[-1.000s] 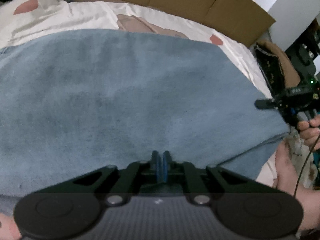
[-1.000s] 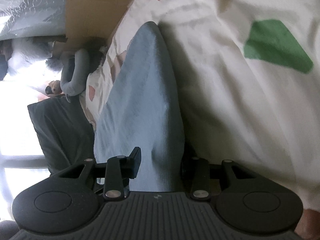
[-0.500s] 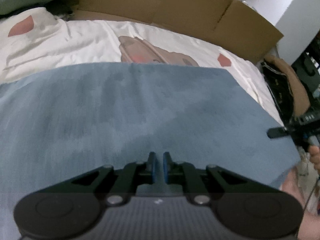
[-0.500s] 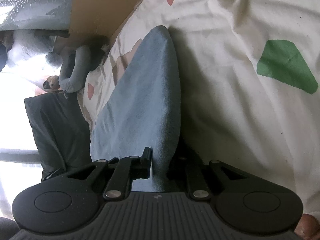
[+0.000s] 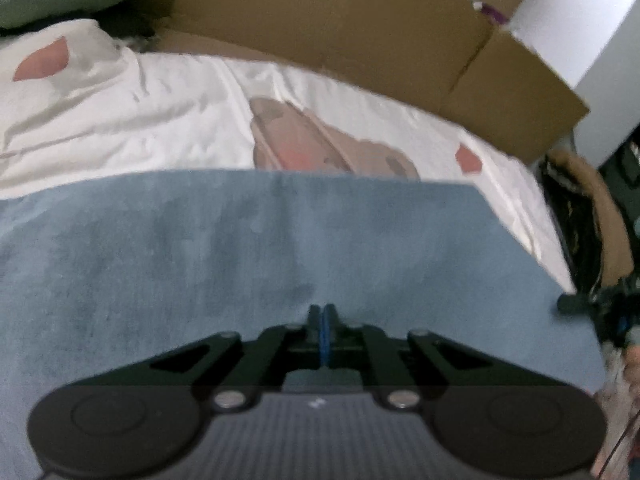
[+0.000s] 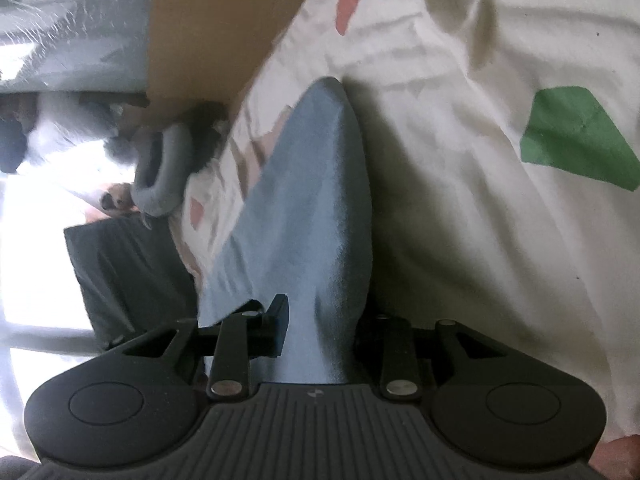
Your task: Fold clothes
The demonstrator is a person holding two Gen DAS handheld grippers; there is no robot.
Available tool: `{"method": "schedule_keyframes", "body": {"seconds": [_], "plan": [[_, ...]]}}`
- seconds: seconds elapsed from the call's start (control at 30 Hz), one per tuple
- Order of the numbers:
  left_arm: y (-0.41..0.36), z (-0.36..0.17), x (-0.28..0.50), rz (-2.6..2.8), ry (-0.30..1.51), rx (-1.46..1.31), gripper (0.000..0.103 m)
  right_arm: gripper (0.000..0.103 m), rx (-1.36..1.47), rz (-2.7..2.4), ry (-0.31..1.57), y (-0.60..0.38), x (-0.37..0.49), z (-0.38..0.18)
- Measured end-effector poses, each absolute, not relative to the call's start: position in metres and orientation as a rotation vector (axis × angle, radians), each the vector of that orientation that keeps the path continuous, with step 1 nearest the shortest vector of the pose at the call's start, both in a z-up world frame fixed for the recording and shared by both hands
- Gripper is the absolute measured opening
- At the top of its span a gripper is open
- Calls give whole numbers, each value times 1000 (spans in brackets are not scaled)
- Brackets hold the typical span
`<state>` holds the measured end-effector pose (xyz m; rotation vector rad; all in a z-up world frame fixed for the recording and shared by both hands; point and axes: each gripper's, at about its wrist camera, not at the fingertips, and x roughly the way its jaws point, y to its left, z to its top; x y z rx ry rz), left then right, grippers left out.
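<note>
Here, a soft blue cloth [image 5: 280, 248] lies flat on a white bed sheet with coloured patches [image 5: 160, 120]. The left gripper [image 5: 324, 314] sits over it, jaws closed together. The right gripper [image 6: 320, 320] has just been opening, with a blue fold between its jaws.
</note>
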<state>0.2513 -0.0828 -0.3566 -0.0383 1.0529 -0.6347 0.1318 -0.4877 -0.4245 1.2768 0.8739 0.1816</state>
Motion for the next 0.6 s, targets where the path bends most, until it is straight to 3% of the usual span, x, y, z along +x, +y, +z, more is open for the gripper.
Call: {"method": "schedule_keyframes", "body": {"seconds": [0.6], "plan": [[-91, -358, 271, -612, 993, 9, 4, 32, 1209, 158, 915, -486, 147, -420]]}}
